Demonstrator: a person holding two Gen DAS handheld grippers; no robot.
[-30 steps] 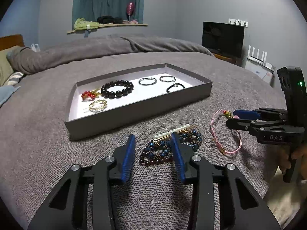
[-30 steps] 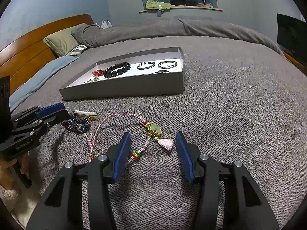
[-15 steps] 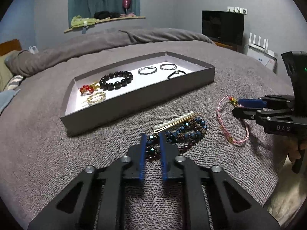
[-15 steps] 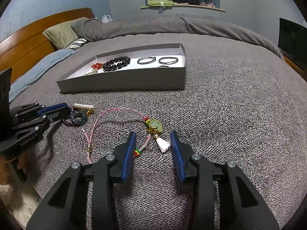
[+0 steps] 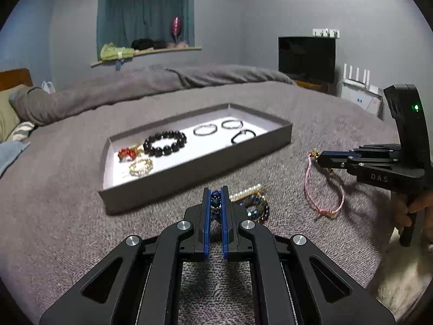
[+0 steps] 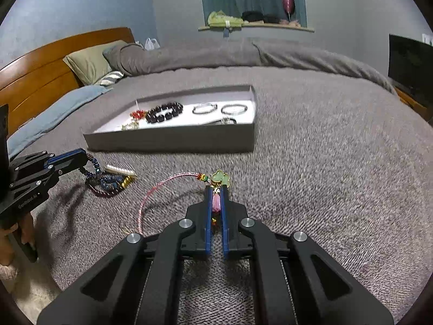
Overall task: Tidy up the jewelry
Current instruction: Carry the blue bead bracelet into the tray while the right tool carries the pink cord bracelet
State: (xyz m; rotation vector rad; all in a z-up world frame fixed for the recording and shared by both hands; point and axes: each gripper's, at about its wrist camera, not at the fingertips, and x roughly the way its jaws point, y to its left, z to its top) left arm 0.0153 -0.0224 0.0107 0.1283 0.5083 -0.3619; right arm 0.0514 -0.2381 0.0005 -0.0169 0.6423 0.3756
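A grey tray point(image 5: 194, 173) point(image 6: 173, 140) on the bed holds a black bead bracelet point(image 5: 165, 143), a red charm, a gold bracelet and several thin rings. My left gripper point(image 5: 216, 197) is shut on a dark blue bead bracelet point(image 5: 254, 208), lifting one end off the blanket; it also shows in the right wrist view point(image 6: 105, 178). A pearl hair clip point(image 6: 120, 170) lies beside it. My right gripper point(image 6: 216, 199) is shut on the pink tassel of a pink cord bracelet point(image 6: 159, 189) with a green clover charm point(image 6: 221, 178).
The grey knit blanket point(image 6: 311, 176) covers the bed. A rolled duvet point(image 5: 135, 86), pillows and a wooden headboard point(image 6: 40, 65) lie at the far side. A TV point(image 5: 307, 58) stands off the right edge.
Both grippers have closed from open: the left on the blue bead bracelet, the right on the pink bracelet's tassel. The left has lifted its bracelet's end.
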